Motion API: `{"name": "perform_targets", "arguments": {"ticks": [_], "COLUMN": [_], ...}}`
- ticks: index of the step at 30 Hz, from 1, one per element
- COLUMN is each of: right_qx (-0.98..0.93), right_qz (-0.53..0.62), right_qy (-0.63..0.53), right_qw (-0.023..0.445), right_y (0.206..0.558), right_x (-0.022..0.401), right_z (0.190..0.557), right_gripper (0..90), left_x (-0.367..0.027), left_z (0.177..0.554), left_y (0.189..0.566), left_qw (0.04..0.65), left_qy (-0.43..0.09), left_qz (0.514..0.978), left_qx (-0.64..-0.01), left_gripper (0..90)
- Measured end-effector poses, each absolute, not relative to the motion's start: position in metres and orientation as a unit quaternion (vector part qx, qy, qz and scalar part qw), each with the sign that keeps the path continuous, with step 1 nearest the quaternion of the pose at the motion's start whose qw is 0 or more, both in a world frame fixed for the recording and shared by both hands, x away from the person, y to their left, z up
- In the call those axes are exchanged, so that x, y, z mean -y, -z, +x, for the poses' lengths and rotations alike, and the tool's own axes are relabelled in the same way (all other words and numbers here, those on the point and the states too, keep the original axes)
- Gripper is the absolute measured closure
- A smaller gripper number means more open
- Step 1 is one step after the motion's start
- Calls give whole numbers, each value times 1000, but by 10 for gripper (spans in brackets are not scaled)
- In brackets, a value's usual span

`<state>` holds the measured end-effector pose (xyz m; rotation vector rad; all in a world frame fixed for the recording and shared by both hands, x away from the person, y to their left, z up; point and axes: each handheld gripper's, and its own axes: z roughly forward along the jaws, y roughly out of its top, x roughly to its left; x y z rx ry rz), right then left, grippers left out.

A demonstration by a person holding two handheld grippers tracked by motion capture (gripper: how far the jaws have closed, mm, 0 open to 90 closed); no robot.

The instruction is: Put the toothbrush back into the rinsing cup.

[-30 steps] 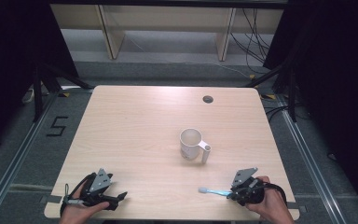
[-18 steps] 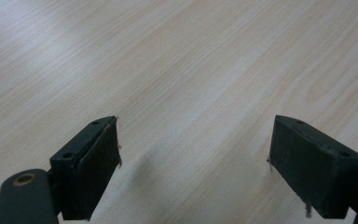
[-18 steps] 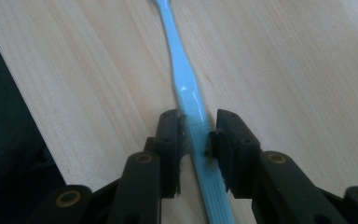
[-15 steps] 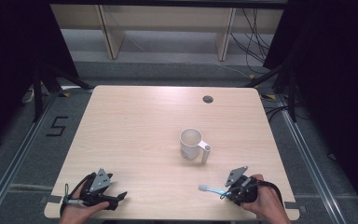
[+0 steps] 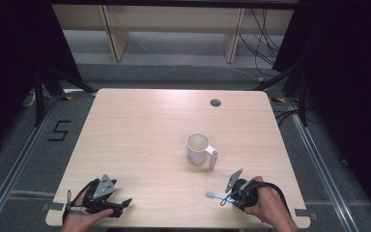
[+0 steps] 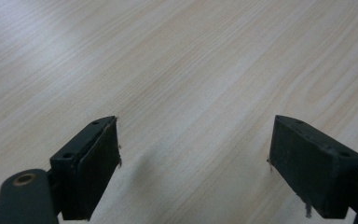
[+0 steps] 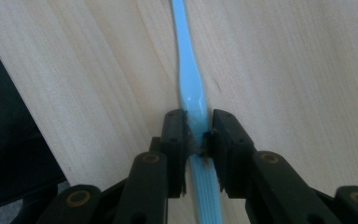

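Note:
A light blue toothbrush (image 7: 189,88) lies on the wooden table near its front right corner, head pointing left (image 5: 211,195). My right gripper (image 7: 197,135) is shut on its handle, a jaw pressed on either side; from above it sits at the front right (image 5: 232,197), held by a hand. A white mug (image 5: 197,149) stands upright in the middle right of the table, handle toward the front right. My left gripper (image 5: 118,207) rests at the front left, open, its jaws wide apart (image 6: 193,158) over bare wood.
The table (image 5: 140,135) has a small round hole (image 5: 215,102) near the far edge. Its front edge runs close beside the right gripper. Shelving and cables stand beyond the table on the grey floor.
The right gripper has slid left along the front edge and turned, and now sits shut on the toothbrush handle. The left gripper and mug have not moved.

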<state>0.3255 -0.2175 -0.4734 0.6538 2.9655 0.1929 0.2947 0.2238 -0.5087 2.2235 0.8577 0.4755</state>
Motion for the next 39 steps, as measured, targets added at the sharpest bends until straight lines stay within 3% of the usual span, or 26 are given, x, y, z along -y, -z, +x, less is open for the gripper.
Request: {"name": "perform_targets", "arguments": {"ticks": [14,39], "right_qx": [-974,-972], "right_qz": [223,236], "right_qy": [-33,-7], "right_qw": [5,-5], "right_y": [474,473], "right_x": [211,209], "right_z": [340,350], "right_gripper": [766,796], "left_x": [-224,-223], "left_z": [295,295], "left_y": [509,510], "left_qw": [346,353], "left_qy": [-185,-181], "left_qz": [857,854], "left_qx": [-333,-336], "left_gripper": [153,153]}}
